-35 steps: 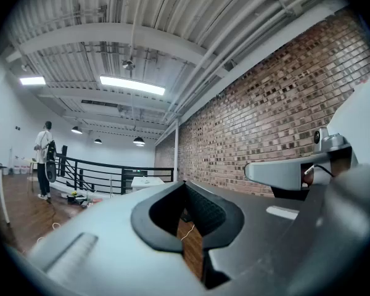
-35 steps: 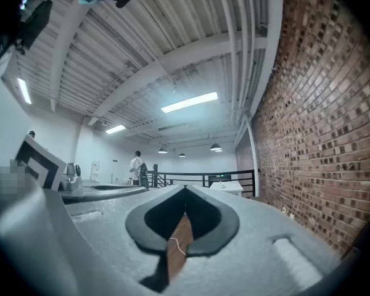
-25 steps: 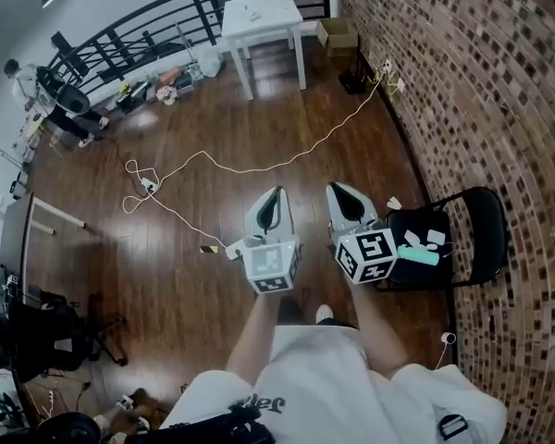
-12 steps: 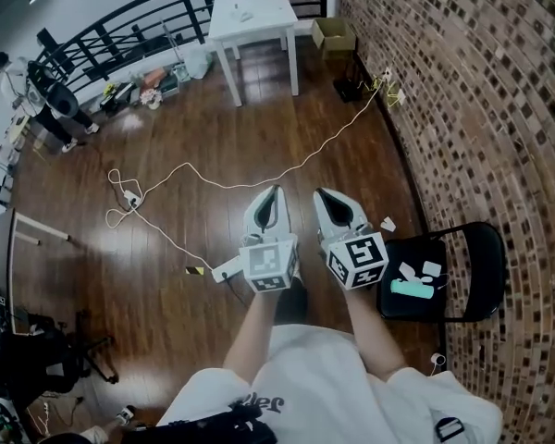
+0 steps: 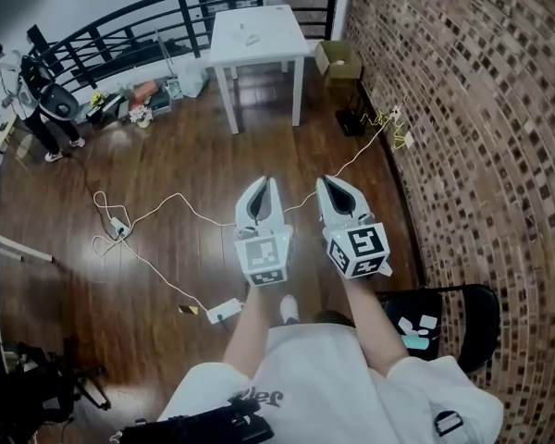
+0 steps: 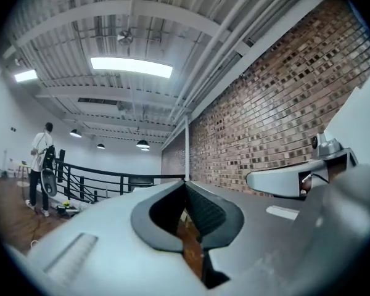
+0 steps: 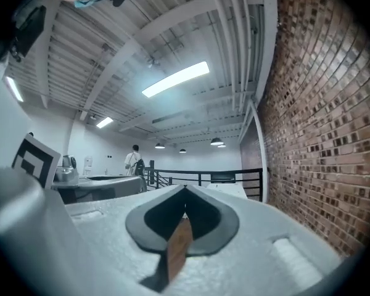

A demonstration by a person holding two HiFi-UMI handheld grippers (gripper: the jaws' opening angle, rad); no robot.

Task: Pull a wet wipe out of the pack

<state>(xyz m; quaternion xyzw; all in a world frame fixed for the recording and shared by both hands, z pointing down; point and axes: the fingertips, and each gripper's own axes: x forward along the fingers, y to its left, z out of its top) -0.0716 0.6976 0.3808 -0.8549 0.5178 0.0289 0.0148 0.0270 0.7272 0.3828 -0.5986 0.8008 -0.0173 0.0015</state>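
Head view: left gripper (image 5: 262,185) and right gripper (image 5: 333,185), side by side, held level above wooden floor (image 5: 166,174). White table (image 5: 276,37) well ahead, bearing small objects (image 5: 250,37) too small to name; pack of wet wipes not identifiable, possibly among them. Task judged not begun: pack to be reached, steadied, one wipe drawn out.
Left gripper view: jaws closed tip to tip, nothing between them; floor visible through the gap behind the tips.
Right gripper view: jaws likewise closed, empty; railing (image 7: 203,176) and brick wall (image 7: 320,116) beyond.
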